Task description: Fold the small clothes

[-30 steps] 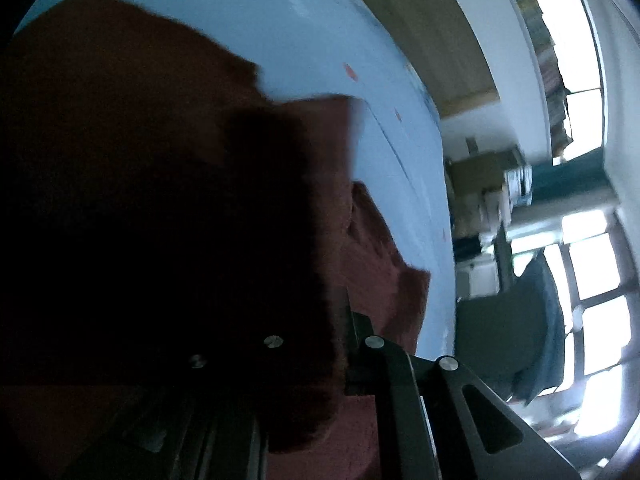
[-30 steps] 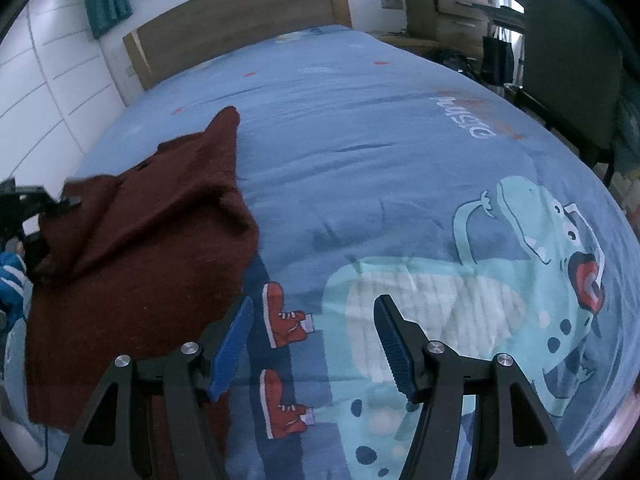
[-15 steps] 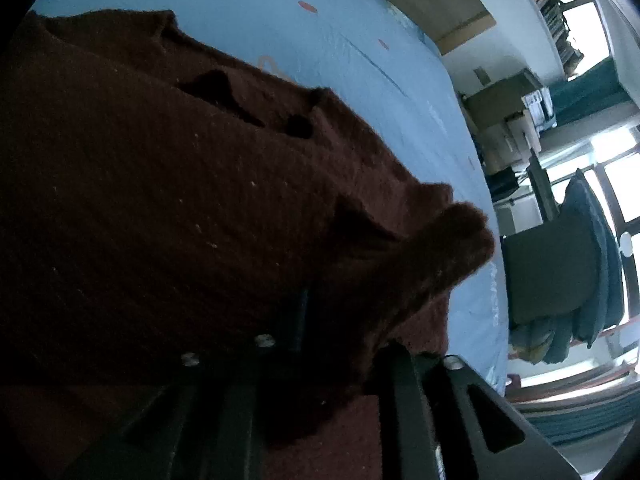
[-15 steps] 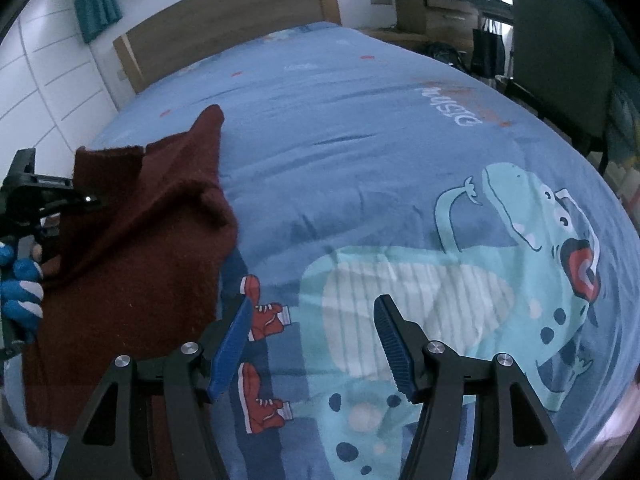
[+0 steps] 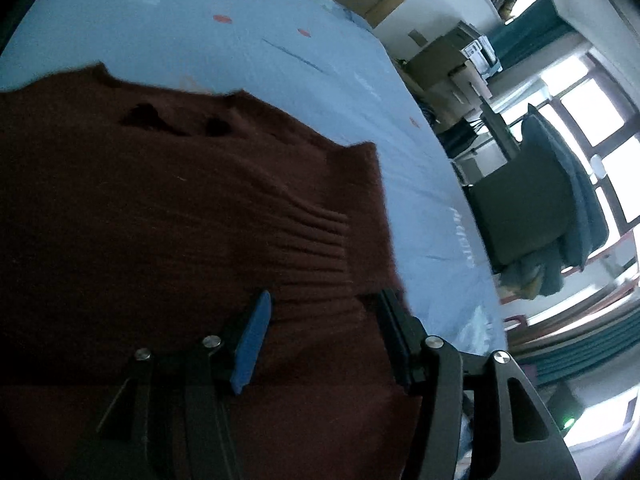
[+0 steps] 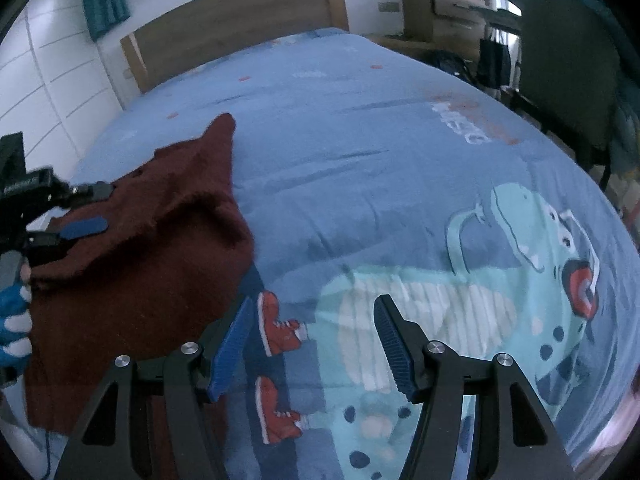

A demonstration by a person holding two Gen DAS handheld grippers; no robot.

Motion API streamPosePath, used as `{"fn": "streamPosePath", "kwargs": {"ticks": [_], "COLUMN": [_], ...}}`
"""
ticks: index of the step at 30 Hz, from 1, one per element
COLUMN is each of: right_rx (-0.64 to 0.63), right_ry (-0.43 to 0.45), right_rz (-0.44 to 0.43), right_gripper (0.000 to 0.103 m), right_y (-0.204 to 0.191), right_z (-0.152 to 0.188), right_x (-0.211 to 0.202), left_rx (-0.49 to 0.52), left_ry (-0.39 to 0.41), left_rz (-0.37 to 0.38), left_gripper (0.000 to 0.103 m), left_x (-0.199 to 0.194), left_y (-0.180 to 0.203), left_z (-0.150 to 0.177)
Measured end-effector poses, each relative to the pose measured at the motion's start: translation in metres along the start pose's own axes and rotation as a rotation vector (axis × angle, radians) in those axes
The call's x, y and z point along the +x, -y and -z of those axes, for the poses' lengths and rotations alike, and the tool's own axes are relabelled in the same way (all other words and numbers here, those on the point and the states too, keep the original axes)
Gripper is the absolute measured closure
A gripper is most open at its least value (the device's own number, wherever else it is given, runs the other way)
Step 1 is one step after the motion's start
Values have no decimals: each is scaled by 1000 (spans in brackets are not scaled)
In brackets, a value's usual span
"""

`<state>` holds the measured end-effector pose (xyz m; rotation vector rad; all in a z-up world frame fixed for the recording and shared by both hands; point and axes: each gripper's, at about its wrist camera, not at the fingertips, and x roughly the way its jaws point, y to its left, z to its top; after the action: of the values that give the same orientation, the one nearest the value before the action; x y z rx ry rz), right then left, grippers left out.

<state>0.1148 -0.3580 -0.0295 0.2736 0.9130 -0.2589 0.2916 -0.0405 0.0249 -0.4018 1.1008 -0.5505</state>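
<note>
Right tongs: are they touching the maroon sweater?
Apart. The right wrist view shows the open right tongs over the duvet, the maroon sweater lying leftward.

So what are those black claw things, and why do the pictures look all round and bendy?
Those claws are grabbers a person holds, one in each hand. Each carries a small wide-eyed camera, so pictures bend. One picture looks along the left gripper, the other along the right gripper. Both are open, holding nothing. A dark red sweater lies partly folded on a blue dinosaur bedspread. At the edge of the right picture you see the person's blue glove holding the left grabber over the sweater.
</note>
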Motion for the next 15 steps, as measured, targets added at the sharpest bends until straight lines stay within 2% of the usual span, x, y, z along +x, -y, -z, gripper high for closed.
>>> {"fn": "streamPosePath", "kwargs": {"ticks": [4, 11, 15], "right_rx": [-36, -132, -222], "right_ry": [15, -1, -3], "right_rz": [-21, -109, -175], "right_gripper": [38, 38, 38], "right_y": [-18, -78, -127], "right_z": [-12, -28, -40], "right_x": [1, 20, 37], "left_rx": [-8, -51, -96], "left_ry": [44, 131, 190], "left_rz": [-68, -322, -425], "left_gripper": [54, 54, 54], "left_x": [-15, -44, -59], "left_y": [-28, -98, -133], "left_z": [2, -2, -3]}}
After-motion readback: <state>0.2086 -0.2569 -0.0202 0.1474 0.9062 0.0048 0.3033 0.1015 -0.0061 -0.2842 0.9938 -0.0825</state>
